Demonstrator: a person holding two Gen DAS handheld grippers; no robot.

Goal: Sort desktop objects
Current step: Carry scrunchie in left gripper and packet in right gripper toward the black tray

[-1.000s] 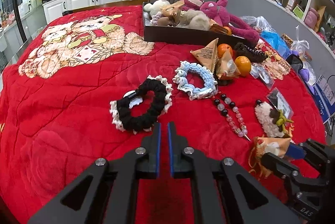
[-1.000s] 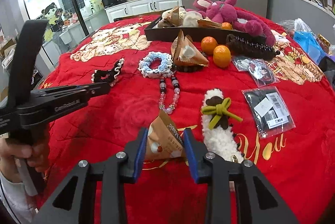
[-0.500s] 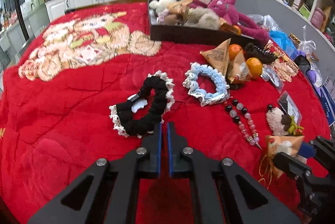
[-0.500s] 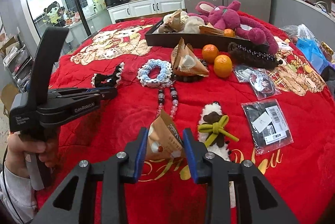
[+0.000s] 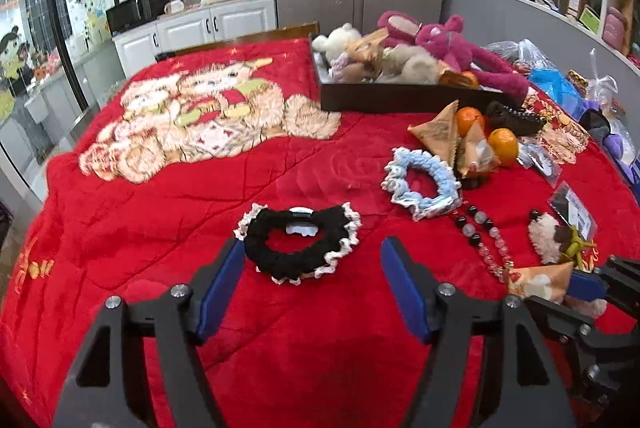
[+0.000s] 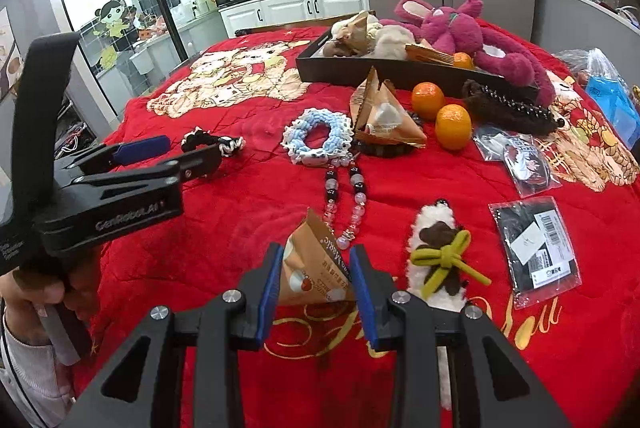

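My left gripper (image 5: pixel 312 260) is open, its blue pads either side of a black scrunchie with white lace trim (image 5: pixel 298 246) that lies on the red blanket (image 5: pixel 160 211). My right gripper (image 6: pixel 316 268) is shut on a brown triangular snack packet (image 6: pixel 316 270), held just above the blanket; it also shows at the right edge of the left wrist view (image 5: pixel 540 278). The left gripper shows in the right wrist view (image 6: pixel 140 163), with the black scrunchie (image 6: pixel 212 143) at its tips.
A dark tray (image 5: pixel 400 99) of plush toys stands at the back. A blue scrunchie (image 5: pixel 422 183), bead bracelet (image 6: pixel 344 195), two more brown packets (image 6: pixel 384 115), two oranges (image 6: pixel 452 125), a fluffy hair clip (image 6: pixel 436 256) and bagged items (image 6: pixel 536 248) lie around.
My left gripper has opened from shut and moved up to the black scrunchie. My right gripper still holds the packet, about where it was.
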